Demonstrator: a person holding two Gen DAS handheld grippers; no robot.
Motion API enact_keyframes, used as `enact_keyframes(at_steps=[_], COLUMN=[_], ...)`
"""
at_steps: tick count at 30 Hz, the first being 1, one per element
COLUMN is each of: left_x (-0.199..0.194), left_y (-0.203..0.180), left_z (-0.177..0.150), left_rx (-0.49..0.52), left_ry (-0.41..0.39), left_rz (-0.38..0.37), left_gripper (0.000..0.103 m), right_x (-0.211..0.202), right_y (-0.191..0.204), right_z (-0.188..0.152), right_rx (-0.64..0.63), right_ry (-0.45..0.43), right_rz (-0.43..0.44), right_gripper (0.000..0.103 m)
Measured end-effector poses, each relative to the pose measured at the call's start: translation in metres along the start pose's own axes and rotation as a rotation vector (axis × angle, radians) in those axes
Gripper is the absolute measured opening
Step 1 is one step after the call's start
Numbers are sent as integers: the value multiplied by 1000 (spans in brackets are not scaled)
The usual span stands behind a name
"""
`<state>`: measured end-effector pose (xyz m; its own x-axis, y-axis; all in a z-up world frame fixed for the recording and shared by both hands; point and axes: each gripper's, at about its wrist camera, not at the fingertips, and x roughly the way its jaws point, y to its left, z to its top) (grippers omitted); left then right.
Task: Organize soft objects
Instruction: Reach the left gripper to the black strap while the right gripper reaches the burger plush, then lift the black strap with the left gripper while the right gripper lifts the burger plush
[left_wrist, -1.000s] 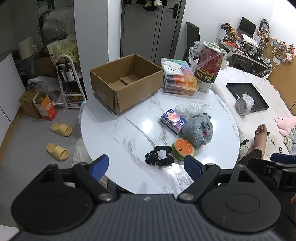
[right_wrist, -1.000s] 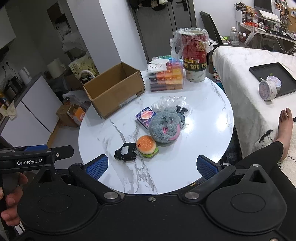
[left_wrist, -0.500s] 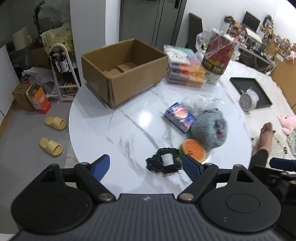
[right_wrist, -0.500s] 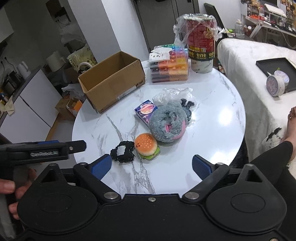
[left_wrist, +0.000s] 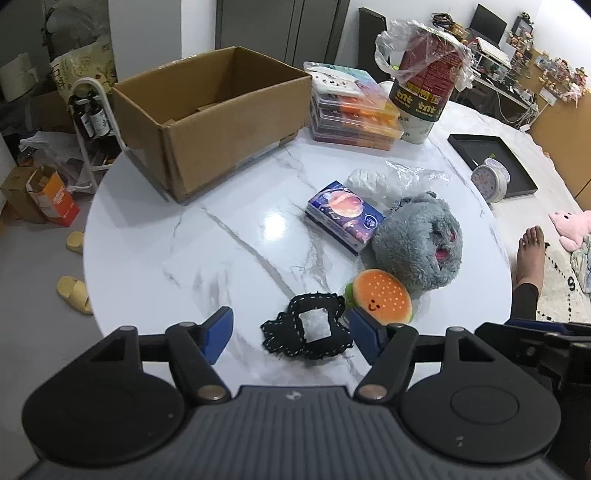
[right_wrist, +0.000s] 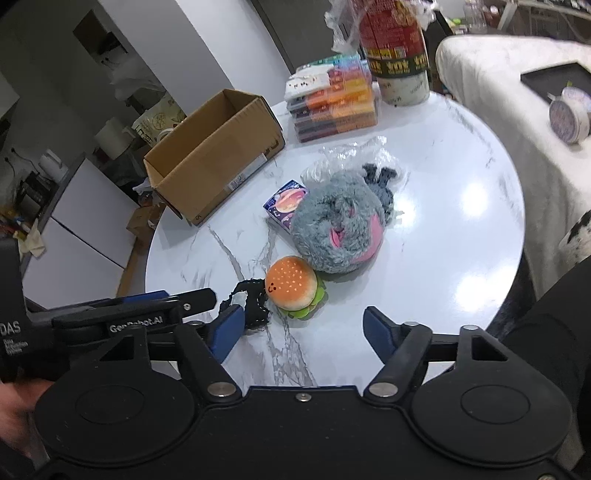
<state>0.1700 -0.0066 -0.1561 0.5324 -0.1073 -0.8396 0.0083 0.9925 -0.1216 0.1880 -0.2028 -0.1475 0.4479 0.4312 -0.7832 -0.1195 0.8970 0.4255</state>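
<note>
On the white marble table (left_wrist: 155, 251) a black lace scrunchie (left_wrist: 306, 334) lies between the blue fingertips of my left gripper (left_wrist: 291, 334). Its jaws are closing and the pads are clear of the lace. Right of it sit an orange burger plush (left_wrist: 382, 301) and a round grey plush (left_wrist: 421, 243). In the right wrist view the burger plush (right_wrist: 293, 286) lies just beyond my right gripper (right_wrist: 303, 328), whose jaws are closing with nothing pressed between them. The left gripper's fingers (right_wrist: 199, 295) reach in from the left to the scrunchie (right_wrist: 251, 302).
An open cardboard box (left_wrist: 207, 114) stands at the back left. A purple tissue pack (left_wrist: 343, 212) and a crumpled clear bag (left_wrist: 391, 177) lie behind the plush. Stacked coloured cases (left_wrist: 354, 110) and a red tub (left_wrist: 424, 81) stand at the back. A person's foot (left_wrist: 530, 251) is beside the table's right edge.
Both grippers have come down towards the table and their jaws have narrowed. The black scrunchie now lies between the left fingertips, and the burger plush sits close ahead of the right ones.
</note>
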Motion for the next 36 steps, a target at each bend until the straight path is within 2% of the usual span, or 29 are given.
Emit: enact_keyframes(at_steps=[11, 21, 24, 30, 32, 36], left_x=[30, 49, 50, 47, 42, 34], left_y=[0, -1, 0, 2, 3, 14], left_z=[-5, -7, -8, -8, -6, 0], left_rx=[-1, -14, -29, -70, -69, -82], left_ry=[39, 61, 56, 44, 28, -7], left_rz=[-5, 8, 6, -48, -30, 4], left_gripper=[63, 63, 56, 26, 22, 21], right_x=[38, 66, 69, 77, 80, 87], right_y=[-2, 2, 2, -1, 1, 10], right_z=[3, 11, 12, 13, 12, 11], right_rx=[8, -7, -3, 21, 17, -3], right_ry=[51, 71, 67, 83, 87, 93], right_rz=[-5, -33, -43, -30, -27, -24], right_gripper=[60, 61, 60, 60, 60, 60])
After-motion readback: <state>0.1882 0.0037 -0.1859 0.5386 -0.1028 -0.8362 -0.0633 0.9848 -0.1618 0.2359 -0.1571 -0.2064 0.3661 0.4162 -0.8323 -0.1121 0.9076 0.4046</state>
